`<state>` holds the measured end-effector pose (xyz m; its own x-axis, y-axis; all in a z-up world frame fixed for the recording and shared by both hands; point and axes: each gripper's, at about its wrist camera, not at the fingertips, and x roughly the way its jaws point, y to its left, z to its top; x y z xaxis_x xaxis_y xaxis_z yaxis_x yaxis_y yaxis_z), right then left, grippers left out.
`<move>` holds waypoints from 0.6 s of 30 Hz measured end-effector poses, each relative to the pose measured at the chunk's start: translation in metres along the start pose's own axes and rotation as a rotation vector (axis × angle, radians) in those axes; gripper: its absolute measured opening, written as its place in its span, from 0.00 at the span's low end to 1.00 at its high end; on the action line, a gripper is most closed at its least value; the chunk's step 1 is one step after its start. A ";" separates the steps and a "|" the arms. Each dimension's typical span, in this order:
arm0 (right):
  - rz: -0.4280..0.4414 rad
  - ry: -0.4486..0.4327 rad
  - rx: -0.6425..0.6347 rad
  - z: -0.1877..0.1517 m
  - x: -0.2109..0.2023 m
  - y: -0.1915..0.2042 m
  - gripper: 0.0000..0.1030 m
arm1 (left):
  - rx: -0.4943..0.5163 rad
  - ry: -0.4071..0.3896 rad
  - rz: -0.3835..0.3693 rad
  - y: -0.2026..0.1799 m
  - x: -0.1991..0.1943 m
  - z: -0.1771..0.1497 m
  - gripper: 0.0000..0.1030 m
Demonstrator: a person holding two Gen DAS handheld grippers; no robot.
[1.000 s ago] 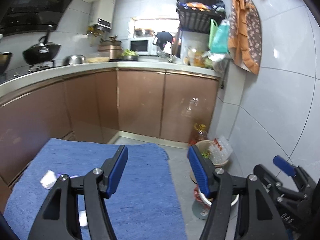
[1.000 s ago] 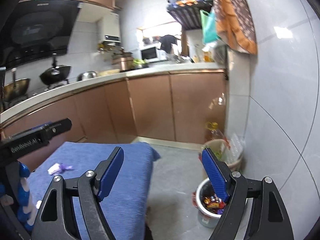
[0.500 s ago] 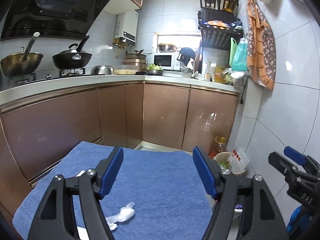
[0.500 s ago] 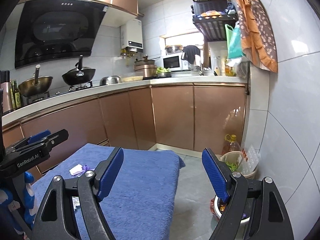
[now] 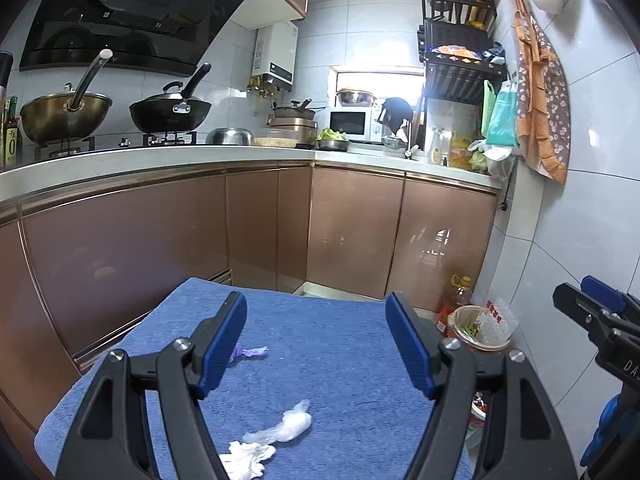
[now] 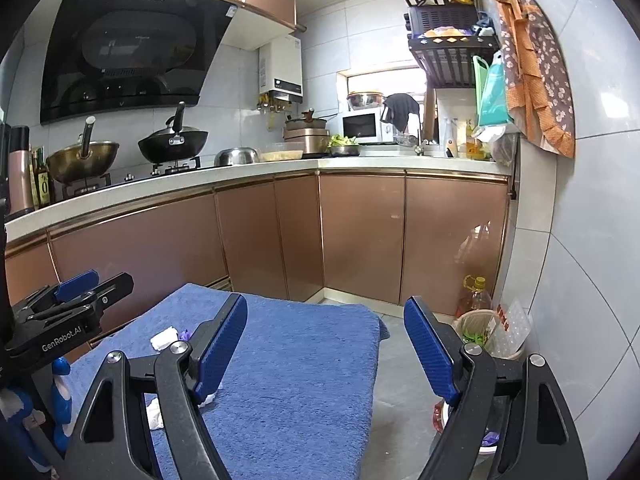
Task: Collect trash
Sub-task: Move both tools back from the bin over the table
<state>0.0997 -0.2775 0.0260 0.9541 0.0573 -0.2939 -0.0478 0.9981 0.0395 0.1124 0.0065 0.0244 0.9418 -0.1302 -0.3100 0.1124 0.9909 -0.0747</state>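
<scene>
A blue towel-covered table (image 5: pixel 328 360) holds scraps of trash. In the left wrist view a clear crumpled plastic piece (image 5: pixel 290 426) and a white crumpled tissue (image 5: pixel 246 456) lie near the front, and a purple wrapper (image 5: pixel 250 351) lies by the left finger. My left gripper (image 5: pixel 316 344) is open and empty above the table. My right gripper (image 6: pixel 326 350) is open and empty over the table's right edge. The right wrist view shows a white scrap (image 6: pixel 164 338) and a purple bit (image 6: pixel 185 335) further left, plus white tissue (image 6: pixel 156 416) partly hidden behind the left finger.
A small bin with trash (image 6: pixel 486 436) stands on the floor right of the table, mostly hidden by my right finger. A beige basket of greens (image 6: pixel 478 330) and an oil bottle (image 6: pixel 474 294) sit by the tiled wall. Brown cabinets (image 6: pixel 360 236) lie ahead.
Both grippers have tilted up and pulled back from the floor bin towards the table. More of the table and its trash now shows. Both stay open.
</scene>
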 end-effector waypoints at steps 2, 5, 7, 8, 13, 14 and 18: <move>0.001 0.002 -0.006 0.000 0.001 0.005 0.78 | -0.001 -0.001 0.004 0.005 0.000 -0.001 0.69; -0.001 0.010 -0.016 -0.001 0.004 0.010 0.79 | -0.007 0.000 0.015 0.014 0.001 -0.003 0.69; 0.001 0.018 -0.020 -0.003 0.007 0.014 0.81 | -0.010 0.006 0.021 0.020 0.002 -0.006 0.69; 0.002 0.022 -0.022 -0.004 0.008 0.015 0.81 | -0.010 0.010 0.024 0.023 0.003 -0.007 0.69; 0.024 0.048 -0.032 -0.007 0.018 0.021 0.81 | -0.016 0.026 0.041 0.034 0.006 -0.013 0.71; 0.027 0.052 -0.035 -0.008 0.019 0.023 0.81 | -0.017 0.028 0.043 0.035 0.006 -0.014 0.71; 0.039 0.069 -0.044 -0.012 0.025 0.029 0.81 | -0.017 0.038 0.040 0.045 0.008 -0.018 0.71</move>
<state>0.1186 -0.2464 0.0078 0.9288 0.0960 -0.3580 -0.0985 0.9951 0.0110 0.1191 0.0490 0.0017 0.9327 -0.0916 -0.3488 0.0688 0.9947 -0.0770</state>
